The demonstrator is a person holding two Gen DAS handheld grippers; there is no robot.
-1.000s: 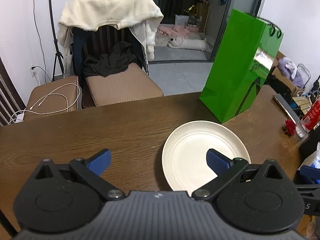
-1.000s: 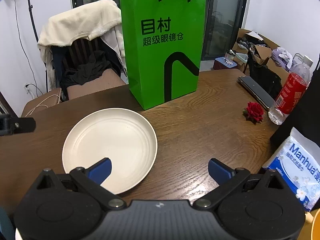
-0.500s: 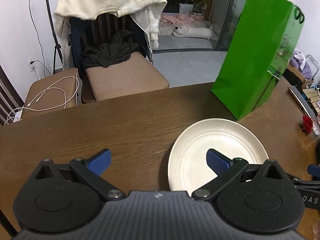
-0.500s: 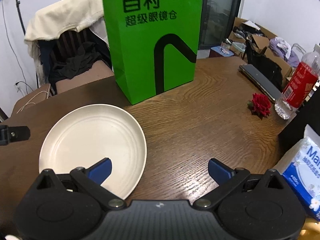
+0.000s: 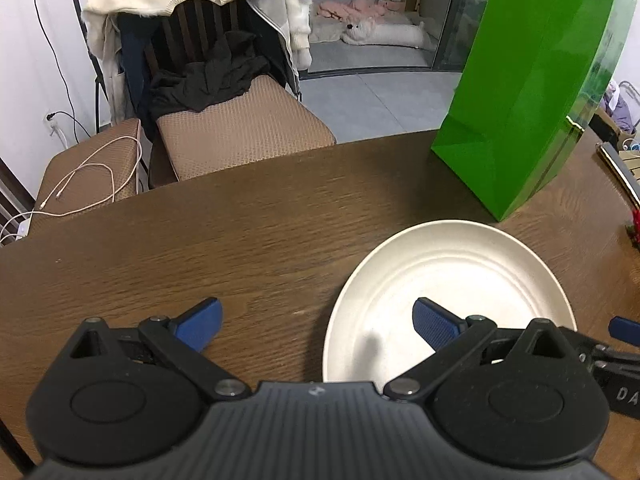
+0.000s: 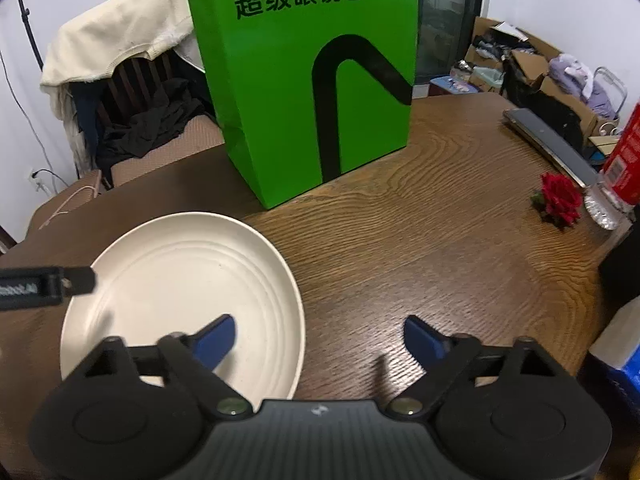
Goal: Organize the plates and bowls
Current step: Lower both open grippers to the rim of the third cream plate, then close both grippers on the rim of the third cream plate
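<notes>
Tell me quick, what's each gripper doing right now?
Left gripper: open, holding nothing, straddling the round cream plate's left rim.
Right gripper: open, jaws just been closing, straddling the plate's right rim.

Cream plate (image 6: 180,280) with faint concentric rings; dark brown wood-grain tabletop (image 6: 420,248); bright green paper bag (image 6: 304,80), black lettering and arch; red rose (image 6: 560,198); blue pads (image 5: 198,326).

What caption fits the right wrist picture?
Open right gripper straddling the cream plate's rim beside a green bag.
</notes>
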